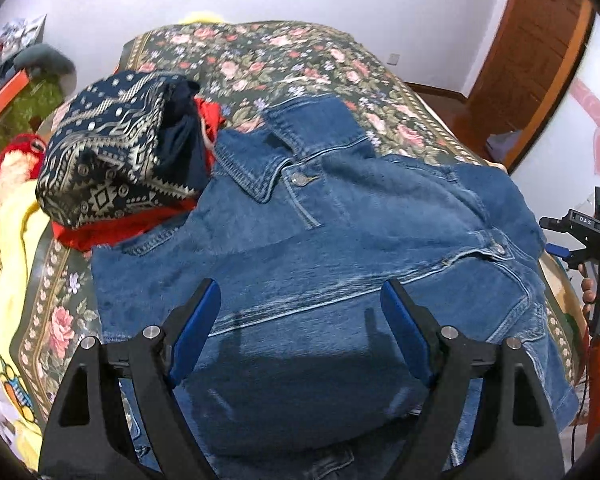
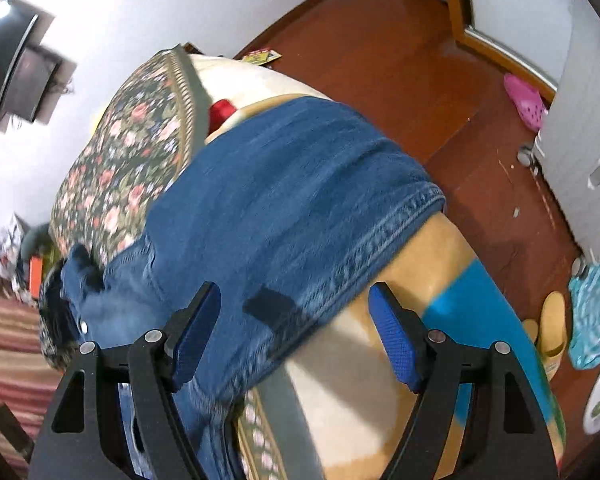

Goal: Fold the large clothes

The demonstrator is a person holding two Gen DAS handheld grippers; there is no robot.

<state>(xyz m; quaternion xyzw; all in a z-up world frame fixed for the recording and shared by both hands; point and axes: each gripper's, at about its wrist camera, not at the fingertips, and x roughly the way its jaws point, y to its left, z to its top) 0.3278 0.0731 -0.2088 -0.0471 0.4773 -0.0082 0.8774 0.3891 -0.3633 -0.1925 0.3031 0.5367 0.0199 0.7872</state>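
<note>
Below spread fingers (image 1: 196, 320), denim jacket (image 1: 340, 216)

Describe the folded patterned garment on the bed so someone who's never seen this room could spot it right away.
Start at the bed with the dark floral bedspread. A blue denim jacket lies spread across it, and beside the jacket's collar sits a small pile of clothes. The patterned garment tops that pile: navy with cream geometric bands, resting on plain red fabric.

You are working in a home bedroom: a floral bedspread (image 1: 260, 60) is covering the bed, slippers (image 2: 526, 100) are lying on the wooden floor (image 2: 380, 60).
</note>
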